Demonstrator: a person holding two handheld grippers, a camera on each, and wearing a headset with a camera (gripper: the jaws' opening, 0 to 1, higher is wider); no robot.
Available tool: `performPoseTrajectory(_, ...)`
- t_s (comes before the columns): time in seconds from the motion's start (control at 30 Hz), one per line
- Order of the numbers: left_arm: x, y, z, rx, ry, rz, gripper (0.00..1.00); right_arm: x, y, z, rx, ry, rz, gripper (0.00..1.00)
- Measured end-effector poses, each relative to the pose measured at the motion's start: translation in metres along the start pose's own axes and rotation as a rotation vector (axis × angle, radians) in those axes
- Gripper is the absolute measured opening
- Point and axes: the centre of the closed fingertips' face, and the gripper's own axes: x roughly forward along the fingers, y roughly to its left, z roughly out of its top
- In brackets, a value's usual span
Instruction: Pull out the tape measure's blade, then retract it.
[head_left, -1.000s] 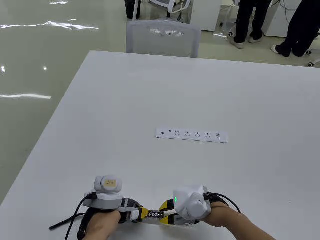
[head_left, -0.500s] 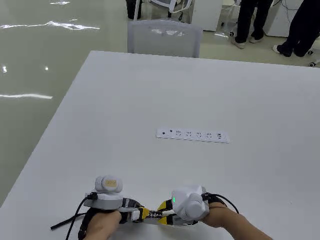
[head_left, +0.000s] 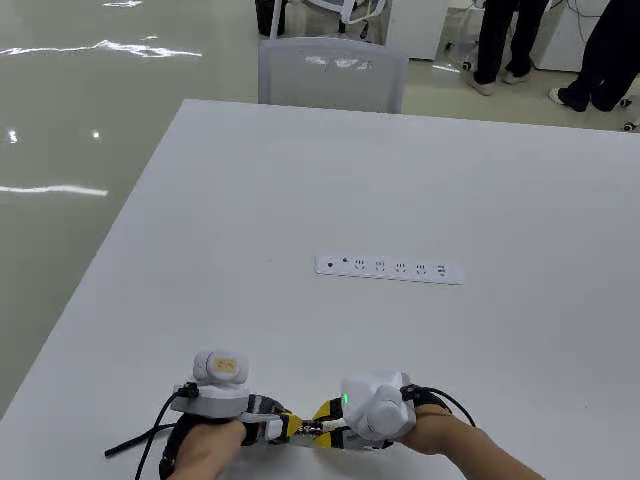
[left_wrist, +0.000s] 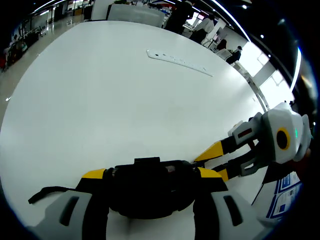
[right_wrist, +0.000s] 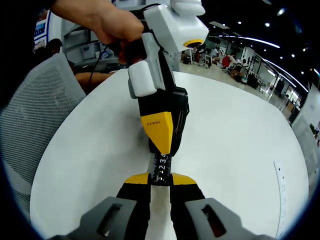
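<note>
One tape measure (right_wrist: 161, 112): near edge of table (head_left: 300, 180).
Left gripper (left_wrist: 150, 175): clenched on its case, anchoring it.
Right gripper (right_wrist: 161, 179): pinching blade (right_wrist: 161, 166) just outside case (numerals legible), ready to draw.
Stage: pull likely barely begun.
Power strip (head_left: 389, 269): mid-table, well apart.
Chair (head_left: 332, 75): beyond far edge.

Light: bright, even, from ceiling lights (right_wrist: 255, 40).
Glare: white streaks on floor (head_left: 100, 48); table (head_left: 400, 190) nearly washed out.
Shadows: faint, soft.
Gripper views: fisheye-bent edges, nearest parts soft.
</note>
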Motion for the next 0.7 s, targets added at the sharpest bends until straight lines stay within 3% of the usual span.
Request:
performPoseTrajectory(0.43,0.0022,0.0036,0.0004,-0.003,-0.001,0.002,0.65,0.0037,-0.0006,0.0033,0.000,-0.002,-0.002,0.13)
performPoseTrajectory(0.7,-0.0022,-0.0001,-0.0016,-0.003,-0.002,0.002,0.65,0.0059,-0.0005,0.0056,0.001,-0.003,-0.002,0.13)
